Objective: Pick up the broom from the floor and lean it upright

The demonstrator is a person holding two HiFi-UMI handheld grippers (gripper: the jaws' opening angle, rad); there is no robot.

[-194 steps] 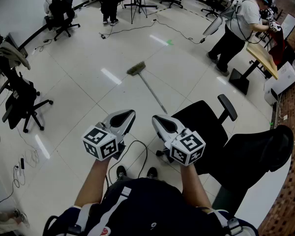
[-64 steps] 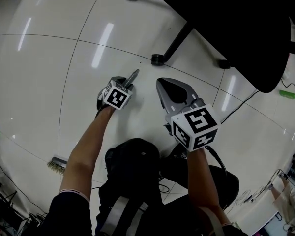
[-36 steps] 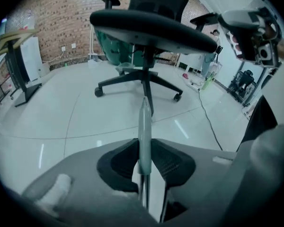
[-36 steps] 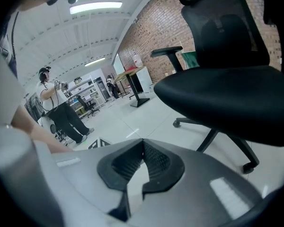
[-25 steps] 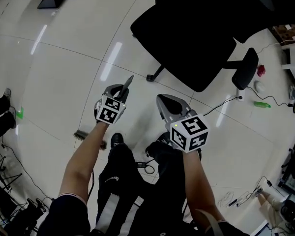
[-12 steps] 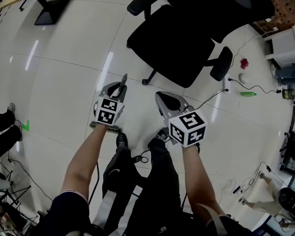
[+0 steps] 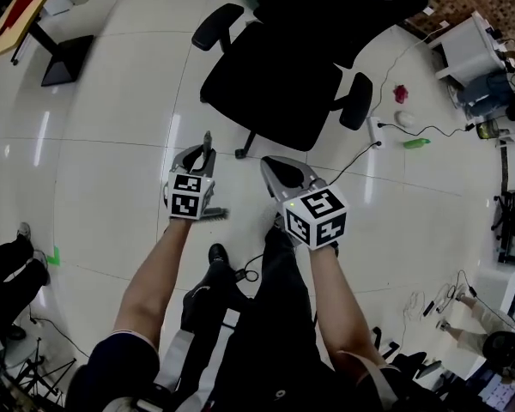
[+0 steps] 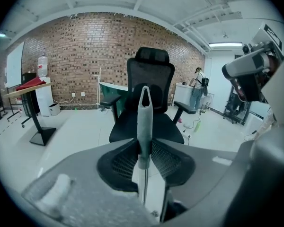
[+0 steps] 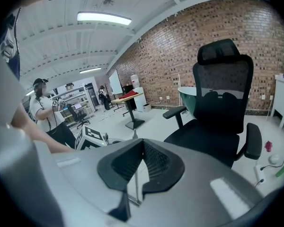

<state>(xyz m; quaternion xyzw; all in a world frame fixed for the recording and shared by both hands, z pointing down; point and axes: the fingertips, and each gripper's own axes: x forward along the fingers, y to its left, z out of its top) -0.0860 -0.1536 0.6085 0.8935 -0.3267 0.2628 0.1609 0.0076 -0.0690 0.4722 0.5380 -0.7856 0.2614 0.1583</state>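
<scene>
My left gripper point(image 7: 202, 154) is shut on the grey broom handle point(image 7: 208, 141), whose pointed tip sticks out past the jaws toward the black office chair point(image 7: 275, 84). Its jaws have just eased open slightly, with the handle still pinched between them. The broom's bristle head point(image 7: 213, 214) shows just below the left marker cube. In the left gripper view the handle point(image 8: 144, 117) stands upright between the pads of that gripper point(image 8: 144, 146). My right gripper point(image 7: 273, 168) hangs beside it, apart from the broom. Its jaws point(image 9: 143, 143) are shut on nothing.
The office chair point(image 8: 149, 74) stands close ahead, in front of a brick wall. Right of it on the floor lie a cable point(image 7: 395, 131), a green bottle point(image 7: 416, 143) and a red object point(image 7: 401, 93). A desk base point(image 7: 56, 54) is at the upper left. A person's feet point(image 7: 21, 260) show at the left edge.
Both grippers have risen, and the broom has come up with the left one. The bristle head has swung in from the lower left to just under the left cube.
</scene>
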